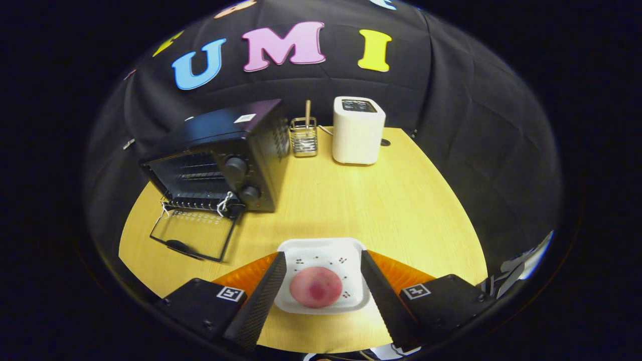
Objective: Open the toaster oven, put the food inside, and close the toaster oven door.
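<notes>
The black toaster oven [215, 155] stands at the table's back left. Its glass door [193, 235] is folded down flat on the table, so the wire rack inside is exposed. A small white square plate [323, 255] carrying a round pink piece of food [316, 287] lies on the table between my fingers. My gripper [323, 256] is open, one finger along each side edge of the plate. The plate's far edge reaches just past the fingertips. I cannot tell whether the fingers touch the plate.
A white pop-up toaster [358, 130] stands at the back of the yellow wooden table [381, 200]. A wire holder with a wooden stick [304, 135] sits between it and the oven. Bare table lies between the plate and the oven door.
</notes>
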A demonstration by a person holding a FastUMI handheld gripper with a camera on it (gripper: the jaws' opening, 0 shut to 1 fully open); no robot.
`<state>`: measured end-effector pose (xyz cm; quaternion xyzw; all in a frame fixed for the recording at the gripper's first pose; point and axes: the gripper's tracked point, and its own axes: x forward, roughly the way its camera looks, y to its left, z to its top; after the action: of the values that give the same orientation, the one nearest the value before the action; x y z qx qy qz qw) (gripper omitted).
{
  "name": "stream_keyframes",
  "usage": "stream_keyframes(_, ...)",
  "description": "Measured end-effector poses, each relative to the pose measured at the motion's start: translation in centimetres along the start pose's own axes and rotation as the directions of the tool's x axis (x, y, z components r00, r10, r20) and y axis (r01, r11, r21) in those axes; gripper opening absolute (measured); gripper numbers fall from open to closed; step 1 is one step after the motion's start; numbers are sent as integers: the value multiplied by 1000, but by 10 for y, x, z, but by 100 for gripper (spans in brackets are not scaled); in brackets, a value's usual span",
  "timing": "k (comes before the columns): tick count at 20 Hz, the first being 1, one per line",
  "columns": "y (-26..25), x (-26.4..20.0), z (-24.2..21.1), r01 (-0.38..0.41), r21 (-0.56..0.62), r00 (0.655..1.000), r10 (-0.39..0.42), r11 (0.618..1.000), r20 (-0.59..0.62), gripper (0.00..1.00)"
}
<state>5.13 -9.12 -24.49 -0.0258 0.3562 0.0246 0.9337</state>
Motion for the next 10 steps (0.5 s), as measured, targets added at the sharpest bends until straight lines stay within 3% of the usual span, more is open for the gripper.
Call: stream_keyframes(10,-59,42,-42,18,20,985,-14,1000,-170,98)
